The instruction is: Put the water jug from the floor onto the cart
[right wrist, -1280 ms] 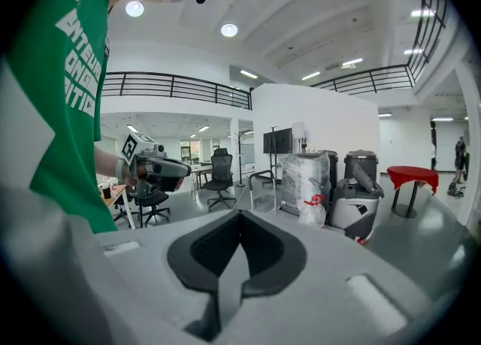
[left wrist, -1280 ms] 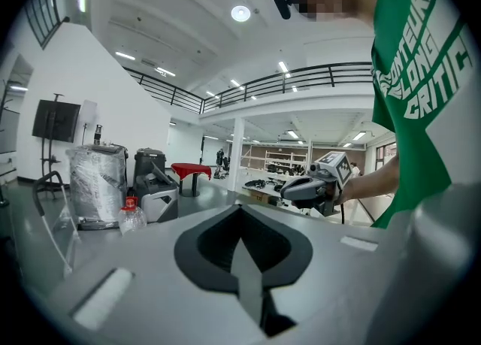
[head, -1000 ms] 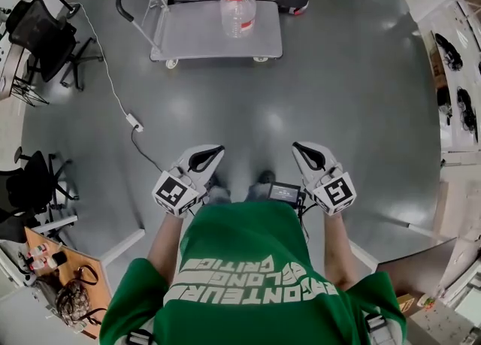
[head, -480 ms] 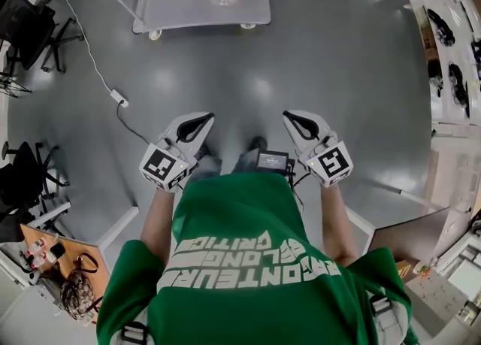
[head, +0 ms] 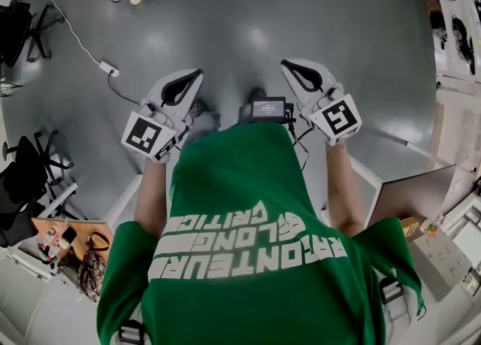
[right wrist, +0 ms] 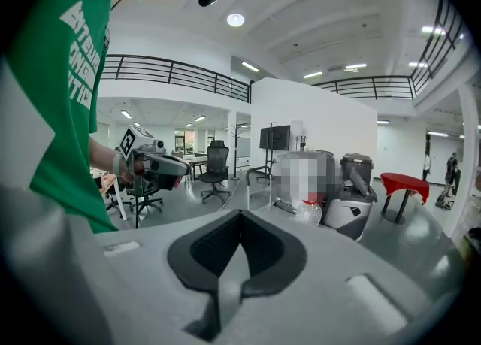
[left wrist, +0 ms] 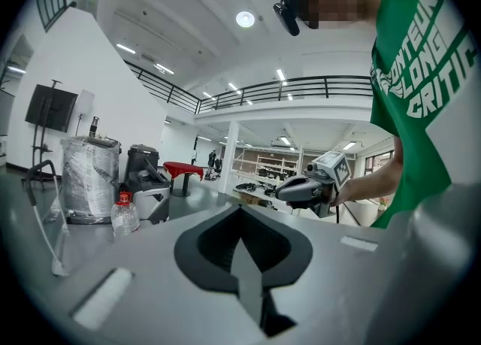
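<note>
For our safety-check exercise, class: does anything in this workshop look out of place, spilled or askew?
A white power strip with its thin cable lies loose across the shiny grey floor, a possible trip hazard. The clear red-capped water jug stands upright; no spill shows.

Bright, even light falls from round ceiling lamps (left wrist: pixel 244 19) and strip lights (left wrist: pixel 281 74). The glossy grey floor (head: pixel 248 43) shows soft white glare patches. Every view bulges like a fisheye, and both gripper views fade to black corners.
</note>
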`<state>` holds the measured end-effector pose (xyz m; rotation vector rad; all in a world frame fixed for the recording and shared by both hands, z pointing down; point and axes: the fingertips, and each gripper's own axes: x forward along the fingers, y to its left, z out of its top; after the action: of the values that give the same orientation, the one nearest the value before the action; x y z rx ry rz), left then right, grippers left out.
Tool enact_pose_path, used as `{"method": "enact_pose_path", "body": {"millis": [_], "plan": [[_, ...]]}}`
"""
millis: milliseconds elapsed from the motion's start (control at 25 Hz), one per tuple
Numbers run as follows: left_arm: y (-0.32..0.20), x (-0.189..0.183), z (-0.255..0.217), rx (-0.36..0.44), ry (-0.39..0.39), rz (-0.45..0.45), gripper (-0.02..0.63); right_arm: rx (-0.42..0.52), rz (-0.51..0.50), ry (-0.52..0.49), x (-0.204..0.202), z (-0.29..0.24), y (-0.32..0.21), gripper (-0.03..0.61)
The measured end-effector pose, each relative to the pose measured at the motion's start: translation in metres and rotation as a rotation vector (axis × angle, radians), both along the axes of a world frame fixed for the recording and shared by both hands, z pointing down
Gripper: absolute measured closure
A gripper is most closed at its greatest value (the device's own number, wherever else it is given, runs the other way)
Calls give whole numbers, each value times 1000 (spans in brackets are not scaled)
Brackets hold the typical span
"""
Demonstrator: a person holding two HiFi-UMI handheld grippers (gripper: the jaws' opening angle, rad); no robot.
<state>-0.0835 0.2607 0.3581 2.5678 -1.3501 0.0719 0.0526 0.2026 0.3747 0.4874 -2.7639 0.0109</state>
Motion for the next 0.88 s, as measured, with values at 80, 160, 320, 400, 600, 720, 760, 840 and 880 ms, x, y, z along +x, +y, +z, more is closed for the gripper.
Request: {"method": "enact_pose_path", "body": {"millis": [80,160,320,400,600,720,760,840,880], "plan": [[0,2,1,-4,1,3,600,0,4,-3,1,2,-1,586],[-1,4,2,-7,1,7,600,0,-3,-11,-1,0,-1,586],[-1,10,-3,0,12,21,600,5,-6,-15,-1,-3,0,586],[-3,11,-3,4,10,26,600,11,-3,-13,1,-3,-2,586],[-12,16,-3,8,13,27,600,1,-4,-13,6,-2,-4,586],[-15,19,-4,6,11,27,600,-9,-4,-7,10,2,-3,586],[-13,19,-5,5,14,26,600,-13,-5,-3,10,3,-1,586],[-11,17,-5,6,18,20,600,-12,-15,3,7,3,1,586],[-11,15,-5,6,17,15,600,-10,-22,4,4,2,1,586]]}}
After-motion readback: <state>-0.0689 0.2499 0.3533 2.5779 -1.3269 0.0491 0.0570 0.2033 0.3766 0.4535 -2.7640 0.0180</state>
